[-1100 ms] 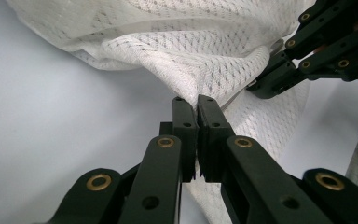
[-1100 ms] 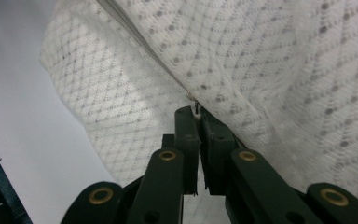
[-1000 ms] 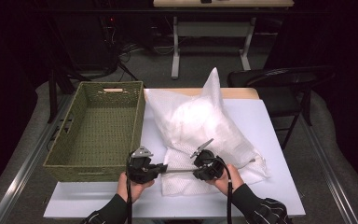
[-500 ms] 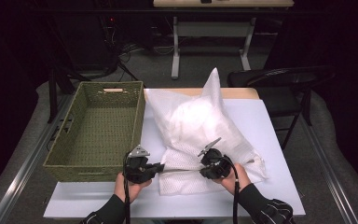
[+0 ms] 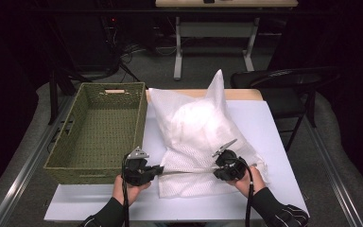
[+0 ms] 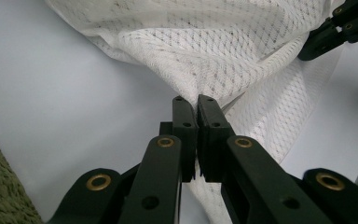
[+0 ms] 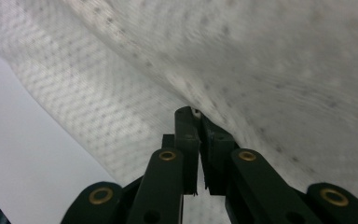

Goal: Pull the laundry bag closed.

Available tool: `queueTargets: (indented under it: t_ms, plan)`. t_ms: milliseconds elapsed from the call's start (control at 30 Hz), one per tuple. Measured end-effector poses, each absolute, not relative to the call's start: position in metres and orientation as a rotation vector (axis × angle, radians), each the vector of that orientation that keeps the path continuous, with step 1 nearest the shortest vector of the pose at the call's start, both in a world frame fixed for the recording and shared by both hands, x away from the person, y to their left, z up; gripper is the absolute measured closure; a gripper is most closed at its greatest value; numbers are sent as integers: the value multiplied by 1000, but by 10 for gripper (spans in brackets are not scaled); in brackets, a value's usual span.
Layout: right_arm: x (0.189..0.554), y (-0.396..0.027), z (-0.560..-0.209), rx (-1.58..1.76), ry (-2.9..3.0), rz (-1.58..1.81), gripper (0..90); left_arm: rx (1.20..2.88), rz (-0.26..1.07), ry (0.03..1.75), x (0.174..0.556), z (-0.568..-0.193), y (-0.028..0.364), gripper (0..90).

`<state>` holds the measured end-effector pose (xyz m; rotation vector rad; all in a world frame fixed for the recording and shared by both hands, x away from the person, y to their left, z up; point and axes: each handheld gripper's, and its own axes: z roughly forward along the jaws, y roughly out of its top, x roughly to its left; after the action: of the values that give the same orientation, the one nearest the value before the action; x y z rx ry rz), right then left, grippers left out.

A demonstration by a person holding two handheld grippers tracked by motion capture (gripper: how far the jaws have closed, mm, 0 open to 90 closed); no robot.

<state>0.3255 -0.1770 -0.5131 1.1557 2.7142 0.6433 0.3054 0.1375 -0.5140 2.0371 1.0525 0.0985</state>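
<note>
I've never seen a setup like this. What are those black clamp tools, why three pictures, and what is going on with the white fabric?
A person holds a two-jaw black tool in each hand. One camera looks down from above; one rides on each tool, looking along its jaws. On the pale table lie a green woven basket and a white mesh fabric bag. The left gripper is shut on the bag's near edge, and the right gripper pinches it too, so the edge is stretched between them.
</note>
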Motion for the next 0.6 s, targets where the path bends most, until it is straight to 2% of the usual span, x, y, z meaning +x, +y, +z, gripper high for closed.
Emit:
queueTargets:
  t_ms: [600]
  plan:
    - [318,-234,-509,1294,2585,612,868,2061,172,1065,299,-511,142,876]
